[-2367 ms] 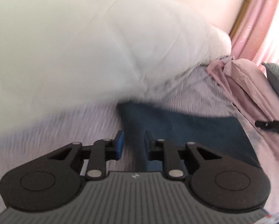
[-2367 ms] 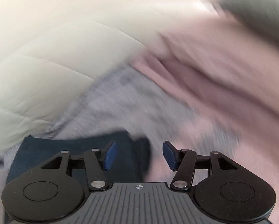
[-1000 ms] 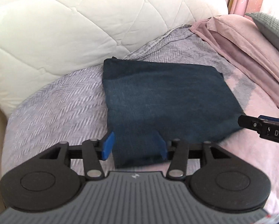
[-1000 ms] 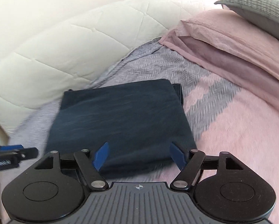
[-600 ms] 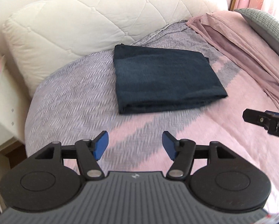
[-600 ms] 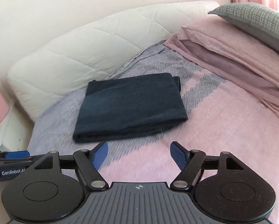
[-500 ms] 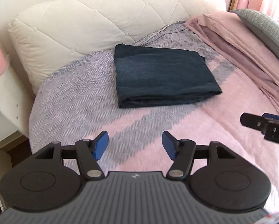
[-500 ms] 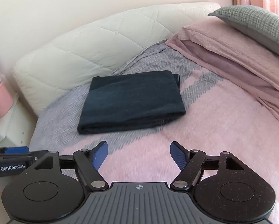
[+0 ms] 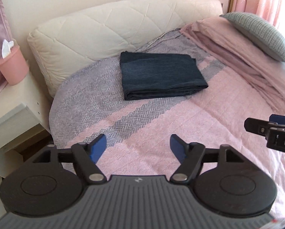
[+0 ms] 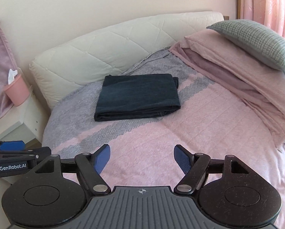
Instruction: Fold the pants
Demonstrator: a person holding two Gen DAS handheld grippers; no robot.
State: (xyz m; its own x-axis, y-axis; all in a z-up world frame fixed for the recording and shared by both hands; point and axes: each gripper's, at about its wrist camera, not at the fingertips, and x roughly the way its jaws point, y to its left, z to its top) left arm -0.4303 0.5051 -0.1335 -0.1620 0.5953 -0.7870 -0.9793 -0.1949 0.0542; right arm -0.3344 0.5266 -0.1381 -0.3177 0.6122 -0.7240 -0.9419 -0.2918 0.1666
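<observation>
Both sets of jaws stand wide apart and hold nothing: the left gripper (image 9: 137, 146) and the right gripper (image 10: 142, 157) hang over the pink end of the bedspread (image 10: 209, 133), well apart from the pants (image 10: 137, 95), which suggests the folding is done. The pants lie as a flat dark rectangle on the grey striped part near the padded headboard (image 9: 113, 30). Their long axis runs across the bed, with the thick folded edge facing the grippers.
</observation>
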